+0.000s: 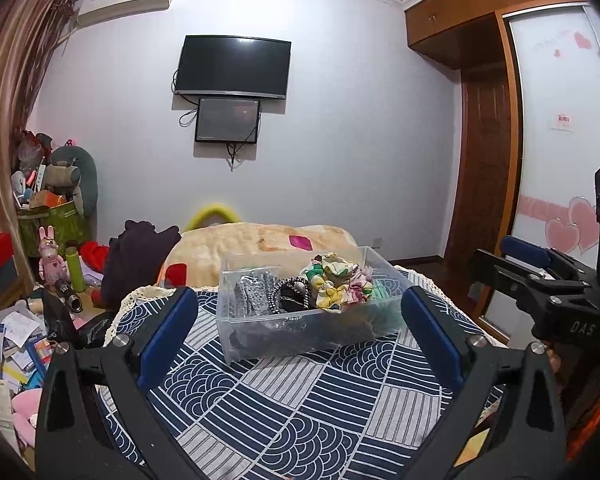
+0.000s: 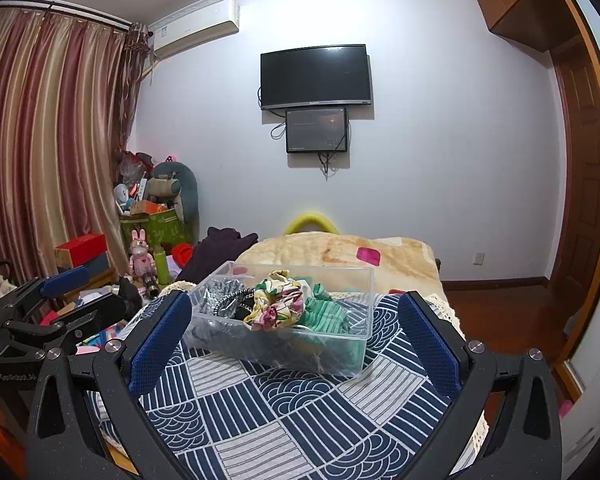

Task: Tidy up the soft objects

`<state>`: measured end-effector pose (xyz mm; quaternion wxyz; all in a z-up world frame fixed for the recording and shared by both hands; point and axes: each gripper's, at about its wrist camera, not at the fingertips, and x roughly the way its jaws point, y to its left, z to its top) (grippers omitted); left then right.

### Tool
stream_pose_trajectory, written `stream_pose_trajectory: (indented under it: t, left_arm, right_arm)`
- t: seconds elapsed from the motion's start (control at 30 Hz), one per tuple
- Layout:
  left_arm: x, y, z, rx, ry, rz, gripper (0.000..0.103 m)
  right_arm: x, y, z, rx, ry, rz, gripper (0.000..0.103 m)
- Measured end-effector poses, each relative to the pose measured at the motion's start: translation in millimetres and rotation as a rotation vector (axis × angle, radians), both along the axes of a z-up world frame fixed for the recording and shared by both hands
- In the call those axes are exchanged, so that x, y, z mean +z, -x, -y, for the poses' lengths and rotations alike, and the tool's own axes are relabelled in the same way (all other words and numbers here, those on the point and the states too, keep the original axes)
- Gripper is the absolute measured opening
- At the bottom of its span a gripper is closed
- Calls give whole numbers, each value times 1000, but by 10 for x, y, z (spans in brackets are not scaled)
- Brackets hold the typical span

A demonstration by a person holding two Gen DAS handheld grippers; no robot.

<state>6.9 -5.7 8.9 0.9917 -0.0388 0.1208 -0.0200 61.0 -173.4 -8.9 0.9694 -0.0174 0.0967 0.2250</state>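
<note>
Clear bin [image 1: 300, 320] w/ soft items lies dead ahead, long axis crosswise; left gripper [image 1: 300, 320] and right gripper [image 2: 296, 328] both spread wide, empty, approx. equally near.

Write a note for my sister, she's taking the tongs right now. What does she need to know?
Left tongs: open, holding nothing.
Right tongs: open, holding nothing.
Both hang above the blue patterned cloth, pointed at the clear box.
In the box: a flowery scrunchie, green cloth, a black-and-white hair band and something silver.
Done: those soft things sit in the box.
Left: the pictures do not show whether anything else soft must go in.
</note>
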Motion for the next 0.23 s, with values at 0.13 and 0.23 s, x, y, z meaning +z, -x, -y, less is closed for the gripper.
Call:
stream_pose_trajectory:
  t: [0.13, 0.23]
  left_arm:
    - [-6, -6, -4, 0, 11, -5, 103]
    - [-19, -13, -9, -9, 20, -16, 103]
  right_arm:
    - [1, -4, 2, 0, -2, -1, 103]
    - [1, -2, 8, 0, -2, -1, 103]
